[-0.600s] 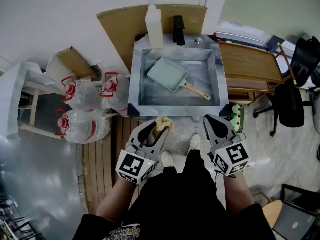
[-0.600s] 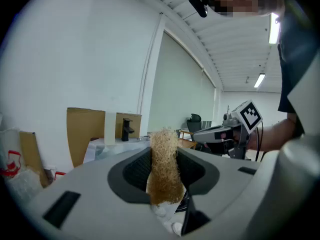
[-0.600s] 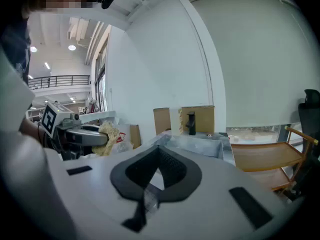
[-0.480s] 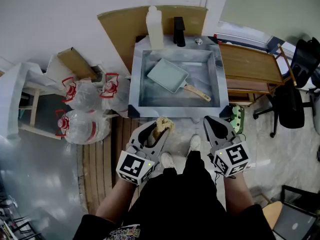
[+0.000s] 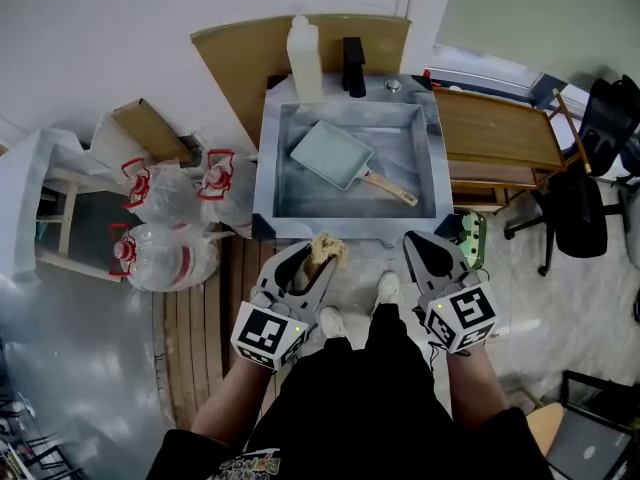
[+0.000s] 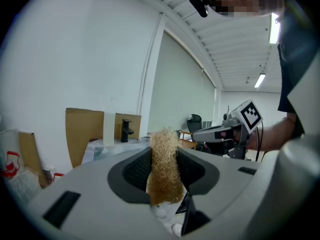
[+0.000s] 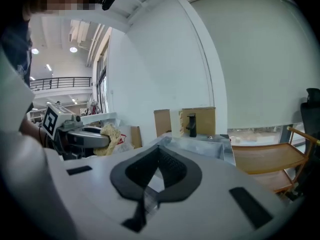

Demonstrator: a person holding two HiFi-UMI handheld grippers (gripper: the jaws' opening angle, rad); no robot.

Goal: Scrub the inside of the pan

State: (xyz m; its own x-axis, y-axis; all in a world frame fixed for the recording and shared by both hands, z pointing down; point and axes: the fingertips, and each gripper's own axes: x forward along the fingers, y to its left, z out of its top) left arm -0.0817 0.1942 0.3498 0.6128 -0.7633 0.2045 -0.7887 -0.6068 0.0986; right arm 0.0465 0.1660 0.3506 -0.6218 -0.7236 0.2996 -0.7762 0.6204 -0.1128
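The left tongs are clamped on a tan, fibrous scrub pad that pokes out past their tips. Beside them, the right tongs are pressed together, with nothing between them. Just beyond both tips stands the steel sink. The pale green rectangular pan lies inside it, its wooden handle angled toward the right tongs. Farther back are a black faucet and a white bottle.

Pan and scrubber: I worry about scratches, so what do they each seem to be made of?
The pan looks like metal with a matte pale grey-green coating; its handle looks like light unpainted wood. The scrubber looks like coarse tan plant fibre, loofah-like, judging by its tangled, wiry strands; it could be synthetic.
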